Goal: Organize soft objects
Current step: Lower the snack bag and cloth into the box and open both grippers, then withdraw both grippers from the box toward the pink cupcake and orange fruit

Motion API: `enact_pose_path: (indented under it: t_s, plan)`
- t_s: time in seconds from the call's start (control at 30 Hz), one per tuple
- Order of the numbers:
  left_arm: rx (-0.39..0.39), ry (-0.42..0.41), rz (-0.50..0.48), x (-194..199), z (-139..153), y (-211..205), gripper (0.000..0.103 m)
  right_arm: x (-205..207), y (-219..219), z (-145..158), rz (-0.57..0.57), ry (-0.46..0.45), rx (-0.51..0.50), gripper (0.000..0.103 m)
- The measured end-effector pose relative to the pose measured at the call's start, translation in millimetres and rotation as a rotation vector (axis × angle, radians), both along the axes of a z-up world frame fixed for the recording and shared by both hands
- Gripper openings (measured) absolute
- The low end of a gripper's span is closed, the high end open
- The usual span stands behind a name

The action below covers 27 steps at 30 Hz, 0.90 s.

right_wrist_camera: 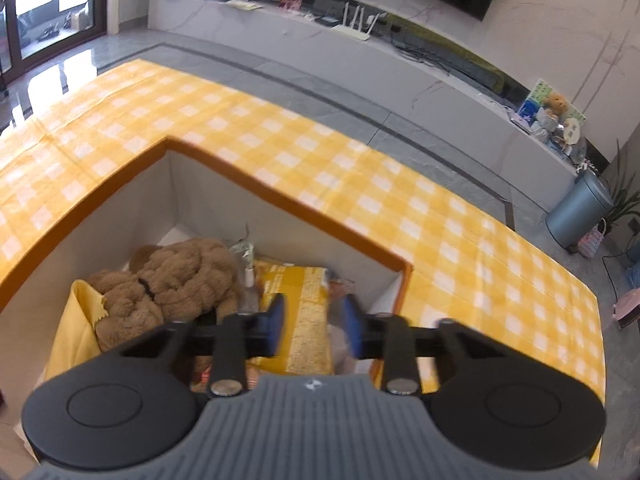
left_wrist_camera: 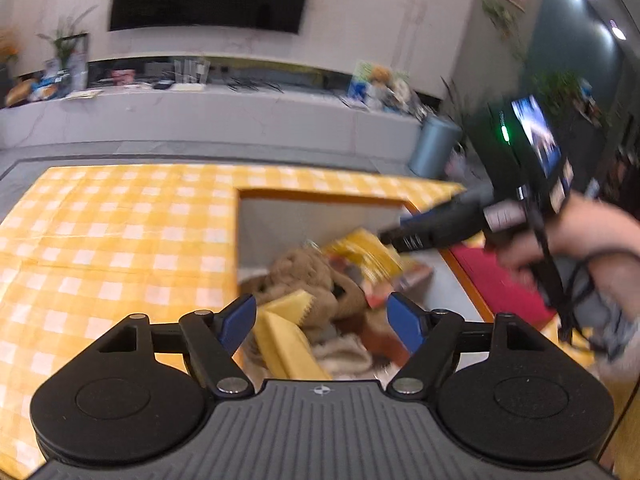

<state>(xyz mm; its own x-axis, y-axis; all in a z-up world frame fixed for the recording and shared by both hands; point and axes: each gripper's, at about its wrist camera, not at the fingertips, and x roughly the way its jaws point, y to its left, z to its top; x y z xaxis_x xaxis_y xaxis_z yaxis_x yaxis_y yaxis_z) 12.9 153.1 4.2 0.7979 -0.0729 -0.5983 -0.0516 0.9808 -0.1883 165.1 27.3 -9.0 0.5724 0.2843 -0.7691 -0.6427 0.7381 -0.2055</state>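
Jaws of left gripper [left_wrist_camera: 322, 320] hide the blurred plush bear [left_wrist_camera: 308, 276].

Both wrist views look down and forward from close above the orange-rimmed, white-walled open box [left_wrist_camera: 320, 216] [right_wrist_camera: 208, 196] sunk in the yellow-checked bench [left_wrist_camera: 112, 240] [right_wrist_camera: 320, 160], facing the far grey media shelf [left_wrist_camera: 240, 116] [right_wrist_camera: 440, 80]. The left view sits nearer.

A yellow-and-white checked tablecloth [right_wrist_camera: 280, 148] covers the table, filling the middle of both views. An open orange-rimmed box [right_wrist_camera: 288, 204] sits on it at lower centre. At the right edge of the left wrist view, a red mat [left_wrist_camera: 496, 276] lies beside the box.
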Motion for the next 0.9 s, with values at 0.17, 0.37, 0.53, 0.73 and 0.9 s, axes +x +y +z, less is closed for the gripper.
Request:
enact_pose_path:
  t_s: [0.17,0.37,0.53,0.73,0.9]
  plan:
    - [-0.047,-0.029,0.104,-0.4,0.8,16.8,0.088,3.5,14.0,-15.1,0.024,0.043,-0.001,0.006]
    - [-0.122,-0.116,0.106,-5.2,6.4,26.6,0.088,13.3,25.7,-40.4,0.022,0.101,-0.032,0.007]
    - [-0.126,-0.12,0.096,-3.5,6.9,21.1,0.088,19.2,32.0,-53.5,0.016,0.108,-0.054,0.007]
    - [-0.13,-0.135,0.097,-6.2,8.8,20.5,0.088,14.7,37.8,-54.6,0.013,0.083,-0.082,0.007]
    - [-0.118,-0.13,0.138,-9.2,14.3,20.8,0.088,0.6,29.0,-37.9,-0.014,-0.056,-0.053,0.008]
